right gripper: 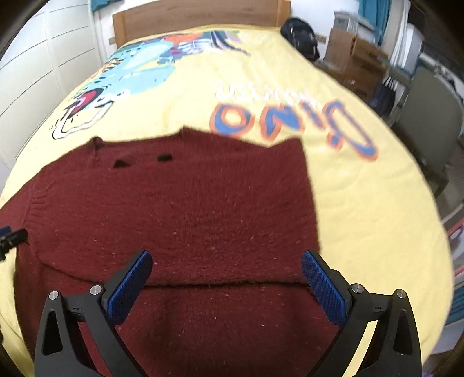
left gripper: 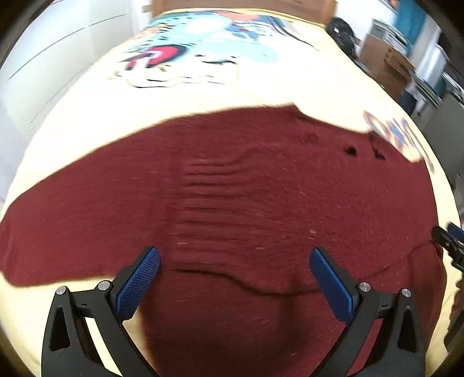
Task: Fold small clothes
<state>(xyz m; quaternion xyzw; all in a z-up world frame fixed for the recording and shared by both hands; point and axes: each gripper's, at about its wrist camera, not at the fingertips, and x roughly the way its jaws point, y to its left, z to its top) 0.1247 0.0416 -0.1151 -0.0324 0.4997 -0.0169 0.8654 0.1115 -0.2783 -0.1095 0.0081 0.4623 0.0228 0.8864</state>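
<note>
A dark red knitted sweater (left gripper: 232, 203) lies spread flat on the yellow cartoon-print bedspread (left gripper: 203, 92). Both the left tongs (left gripper: 235, 278) and right tongs (right gripper: 226, 278) hover wide apart over it, gripping nothing. Only the right view shows the sweater's straight right edge, the "Dino" lettering (right gripper: 293, 121) and the wooden headboard (right gripper: 197, 14).

Both views bright, even indoor light, soft shadows only. Heavy motion blur: bedspread (left gripper: 203, 95) print smeared, sweater (right gripper: 179, 208) edges soft. Gripper fingers (left gripper: 139, 284) stay sharp. Strong fisheye bowing, black vignette at the frame corners.
</note>
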